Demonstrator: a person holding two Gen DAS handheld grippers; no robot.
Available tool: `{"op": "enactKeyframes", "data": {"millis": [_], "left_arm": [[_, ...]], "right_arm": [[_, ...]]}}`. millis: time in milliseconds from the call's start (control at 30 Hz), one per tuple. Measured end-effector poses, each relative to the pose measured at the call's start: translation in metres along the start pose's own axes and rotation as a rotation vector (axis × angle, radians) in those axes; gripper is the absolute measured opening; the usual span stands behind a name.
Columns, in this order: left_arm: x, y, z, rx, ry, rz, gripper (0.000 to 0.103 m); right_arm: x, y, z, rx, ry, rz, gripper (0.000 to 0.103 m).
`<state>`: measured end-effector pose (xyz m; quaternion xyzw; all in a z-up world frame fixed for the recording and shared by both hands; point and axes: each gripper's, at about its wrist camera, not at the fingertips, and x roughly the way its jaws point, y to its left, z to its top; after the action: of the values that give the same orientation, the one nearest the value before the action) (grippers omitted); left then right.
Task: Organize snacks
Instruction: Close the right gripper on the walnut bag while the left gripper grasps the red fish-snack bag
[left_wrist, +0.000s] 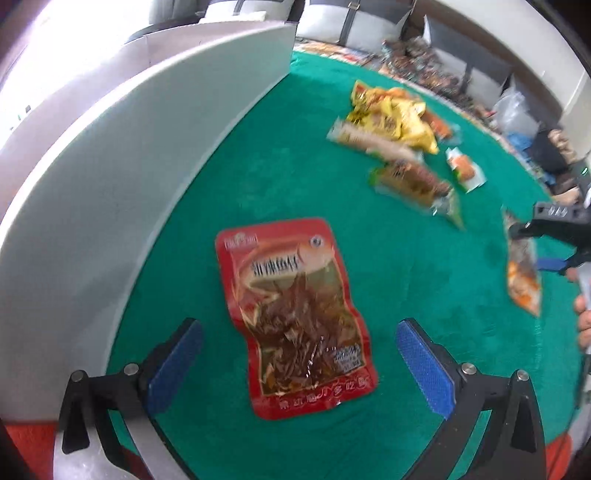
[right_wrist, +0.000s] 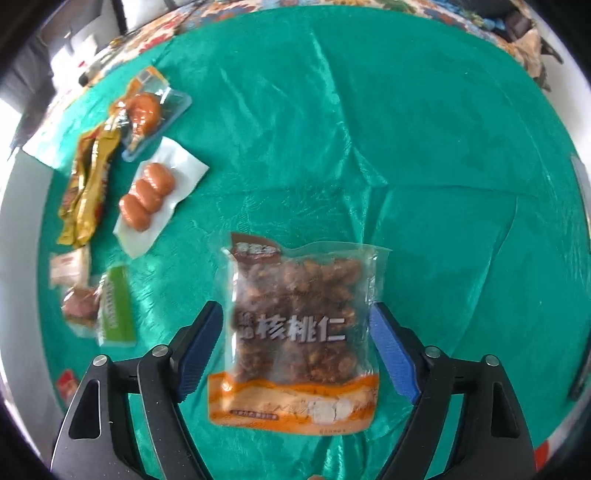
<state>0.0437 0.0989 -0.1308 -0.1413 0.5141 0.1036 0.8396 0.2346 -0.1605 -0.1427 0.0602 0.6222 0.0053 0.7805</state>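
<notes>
- Left gripper (left_wrist: 299, 363): jaws wide apart, holding nothing; red fish snack pkt (left_wrist: 295, 317) lies flat btwn them on green cloth (left_wrist: 406, 280), beside white box (left_wrist: 122, 177).
- Right gripper (right_wrist: 295, 347): spread wide, straddling walnut bag (right_wrist: 299, 332); can't tell if pads touch.
- Sausage pack (right_wrist: 159, 195) w/ other snacks off left.

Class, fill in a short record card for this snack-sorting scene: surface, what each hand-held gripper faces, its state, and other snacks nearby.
surface: green cloth
left hand-held gripper: open, over red fish snack packet
right hand-held gripper: open, astride walnut packet, contact unclear
other snacks: sausage pack, yellow packets
beside left: white box
</notes>
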Motion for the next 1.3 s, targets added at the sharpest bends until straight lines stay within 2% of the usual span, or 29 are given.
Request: {"op": "enactKeyframes", "data": {"millis": [100,200,300,400,500,567,667,733,800,867,933,1033,1100,1133,1167,1200,1233,1300], "left_arm": [[0.009,-0.014,-0.006,0.040,0.011,0.069,0.103],[0.012,-0.019,-0.008,0.056,0.019,0.102,0.103],[0.007,-0.010,-0.004,0.032,0.038,0.027,0.103],[-0.001,0.015,0.002,-0.063,0.051,-0.090,0.103],[-0.003,0.028,0.005,-0.126,0.048,-0.093,0.103],[-0.001,0.027,0.004,-0.144,0.046,-0.065,0.103],[0.008,0.004,0.004,-0.113,0.043,0.057,0.103],[0.018,-0.017,0.002,-0.038,0.006,0.181,0.103],[0.016,-0.022,-0.002,-0.046,-0.014,0.200,0.103],[0.015,-0.017,-0.005,-0.071,0.004,0.181,0.103],[0.012,-0.013,-0.009,-0.028,0.005,0.159,0.103],[0.007,-0.005,-0.015,0.008,0.002,0.139,0.103],[0.004,-0.005,-0.018,0.021,-0.005,0.136,0.103],[0.004,-0.009,-0.017,0.029,-0.007,0.134,0.103],[0.004,-0.010,-0.016,0.038,-0.013,0.127,0.101],[0.005,-0.012,-0.014,0.053,-0.023,0.117,0.088],[0.001,-0.014,-0.012,0.078,-0.050,0.104,0.079],[-0.001,-0.012,-0.011,0.097,-0.045,0.080,0.069]], "right_arm": [[0.005,0.001,-0.004,0.034,-0.006,0.012,0.088],[0.008,0.006,-0.010,0.022,-0.040,-0.020,0.095],[0.011,0.020,-0.018,-0.054,-0.068,-0.060,0.096],[0.010,0.025,-0.018,-0.108,-0.028,-0.034,0.095],[-0.007,0.016,-0.011,-0.088,-0.066,0.011,0.095],[-0.016,0.019,-0.008,-0.122,-0.087,-0.012,0.095],[-0.001,0.031,-0.014,-0.186,-0.013,-0.077,0.095],[0.005,0.035,-0.024,-0.211,-0.039,-0.087,0.095],[0.006,0.034,-0.031,-0.187,-0.063,-0.048,0.097],[0.004,0.030,-0.034,-0.173,-0.064,-0.047,0.096],[-0.003,0.026,-0.035,-0.152,-0.043,0.004,0.096],[-0.017,0.015,-0.027,-0.129,-0.057,0.036,0.096],[-0.013,0.020,-0.019,-0.163,-0.023,0.040,0.096],[-0.005,0.030,-0.020,-0.200,0.025,0.026,0.097],[0.001,0.037,-0.024,-0.234,0.047,-0.005,0.099],[0.001,0.044,-0.028,-0.285,0.034,-0.046,0.099],[0.000,0.048,-0.033,-0.296,-0.001,-0.046,0.098],[-0.001,0.046,-0.041,-0.298,-0.054,-0.024,0.100]]}}
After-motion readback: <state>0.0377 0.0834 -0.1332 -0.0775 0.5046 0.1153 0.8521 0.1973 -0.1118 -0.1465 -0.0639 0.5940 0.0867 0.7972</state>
